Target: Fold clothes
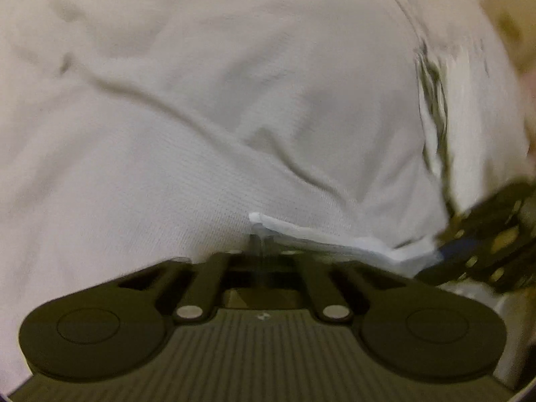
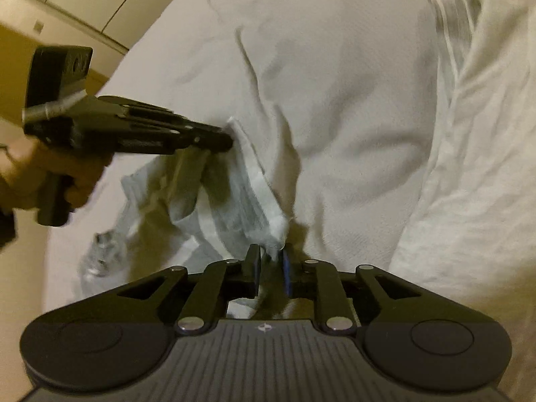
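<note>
A small white garment with grey stripes [image 2: 234, 197] hangs over a white bed, stretched between both grippers. In the right wrist view my right gripper [image 2: 272, 264] is shut on its near corner, with cloth bunched between the two fingers. My left gripper [image 2: 224, 140] comes in from the left, held by a hand [image 2: 50, 174], and pinches the garment's far upper edge. In the left wrist view my left gripper [image 1: 260, 239] is shut on the garment's folded edge [image 1: 335, 236], which runs right to the right gripper [image 1: 445, 251]. The left fingertips are hidden under cloth.
The creased white bed sheet [image 1: 201, 100] fills the background. A thicker white duvet or pillow [image 2: 469, 167] lies along the right. Beige wall and cabinet panels [image 2: 67, 6] stand beyond the bed's left edge. A blurred pale patch [image 2: 104, 258] hangs low on the left.
</note>
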